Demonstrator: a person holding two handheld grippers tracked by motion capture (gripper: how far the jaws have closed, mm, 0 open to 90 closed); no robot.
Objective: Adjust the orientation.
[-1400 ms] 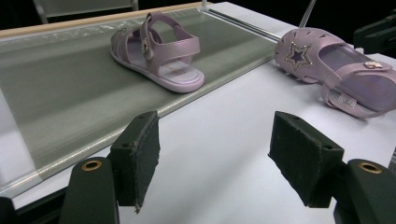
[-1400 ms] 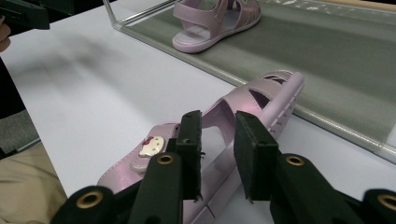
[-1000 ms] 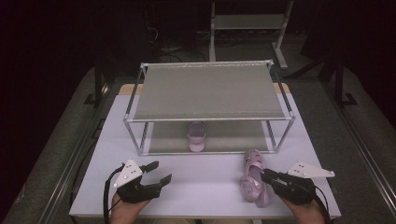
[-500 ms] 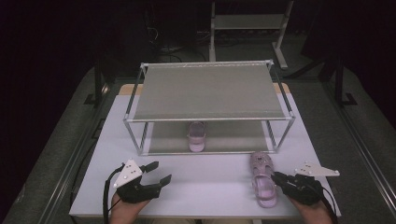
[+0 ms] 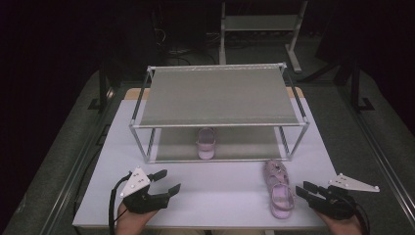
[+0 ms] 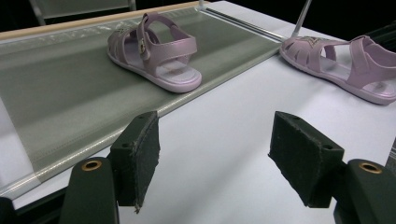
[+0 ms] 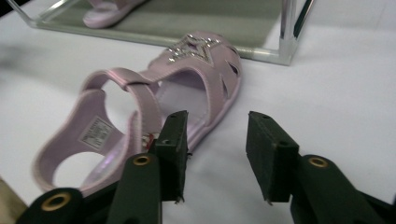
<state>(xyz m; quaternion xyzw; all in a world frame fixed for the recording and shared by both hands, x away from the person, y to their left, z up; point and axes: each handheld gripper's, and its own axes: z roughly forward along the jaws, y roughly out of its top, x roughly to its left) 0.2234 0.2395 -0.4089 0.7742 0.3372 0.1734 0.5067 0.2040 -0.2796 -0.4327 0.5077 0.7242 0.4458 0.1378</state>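
My right gripper (image 5: 307, 191) has just been opening its jaws, and they stand apart with nothing between them. The pink sandal (image 5: 278, 188) lies flat on the table (image 5: 220, 196) just to their left, free of the pads. My left gripper (image 5: 165, 182) hovers wide and empty; sandal number 2 (image 5: 206, 142) sits ahead of it on the rack's lower shelf (image 5: 244, 144).

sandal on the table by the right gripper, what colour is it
Pale pink-lilac; the sandal has a silvery star on the toe. Clearest in the right gripper view.
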